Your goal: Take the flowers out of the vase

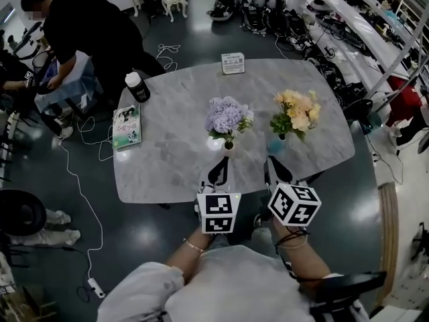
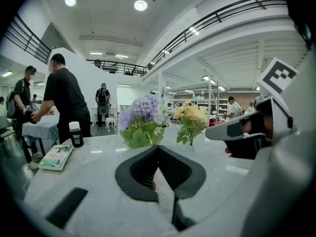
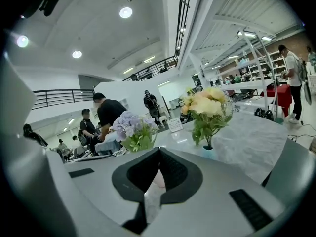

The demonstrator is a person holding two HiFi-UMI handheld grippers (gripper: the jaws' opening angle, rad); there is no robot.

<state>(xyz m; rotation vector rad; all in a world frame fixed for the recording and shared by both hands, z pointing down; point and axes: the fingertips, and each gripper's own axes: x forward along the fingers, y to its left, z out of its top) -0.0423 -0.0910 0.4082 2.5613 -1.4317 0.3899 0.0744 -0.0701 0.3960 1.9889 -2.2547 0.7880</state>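
Purple flowers (image 1: 226,116) upright in white vase (image 1: 228,145); yellow flowers (image 1: 297,110) in what looks like a pale blue vase (image 1: 275,145). Both on marble table (image 1: 161,159). Left gripper (image 1: 219,170), right gripper (image 1: 275,169): jaws pressed together, empty, near vases.

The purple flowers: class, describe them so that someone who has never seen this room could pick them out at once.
Find the grey marble table. Two bunches stand toward its near edge; the purple flowers are the left one in the head view, in a white vase. The yellow and peach bunch beside them stands in a pale blue vase.
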